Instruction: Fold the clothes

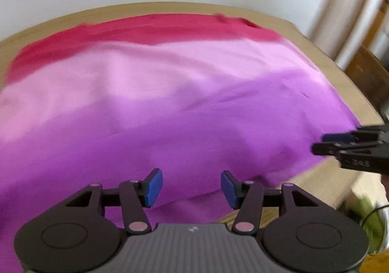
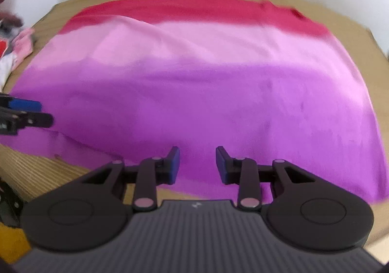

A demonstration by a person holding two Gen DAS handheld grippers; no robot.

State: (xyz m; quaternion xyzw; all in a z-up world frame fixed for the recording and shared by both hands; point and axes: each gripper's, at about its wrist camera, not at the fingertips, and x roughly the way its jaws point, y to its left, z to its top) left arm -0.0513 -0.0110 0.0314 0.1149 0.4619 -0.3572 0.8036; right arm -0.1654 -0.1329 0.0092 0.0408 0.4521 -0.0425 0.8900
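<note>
Spreading across most of the wooden surface point(image 2: 352, 37), the garment point(image 2: 194, 83) lies fairly flat in bands of colour, red at the far edge, pale pink in the middle and purple along the near hem, with a soft ridge running through the pink band. At far left, a small heap of other clothes point(image 2: 17, 47) sits at the corner of the surface. Next comes the left claw point(image 1: 191, 188), spread wide and holding nothing, poised over the near purple hem toward the left. Further right, the right claw point(image 2: 197, 163) is likewise spread and empty, hovering just above the same hem. Both frames are blurred. Judging from this, the pose fits either lining up to pinch the near hem or letting go after laying the cloth out. Any grip on the hem would call for both claws closing on it evenly.
</note>
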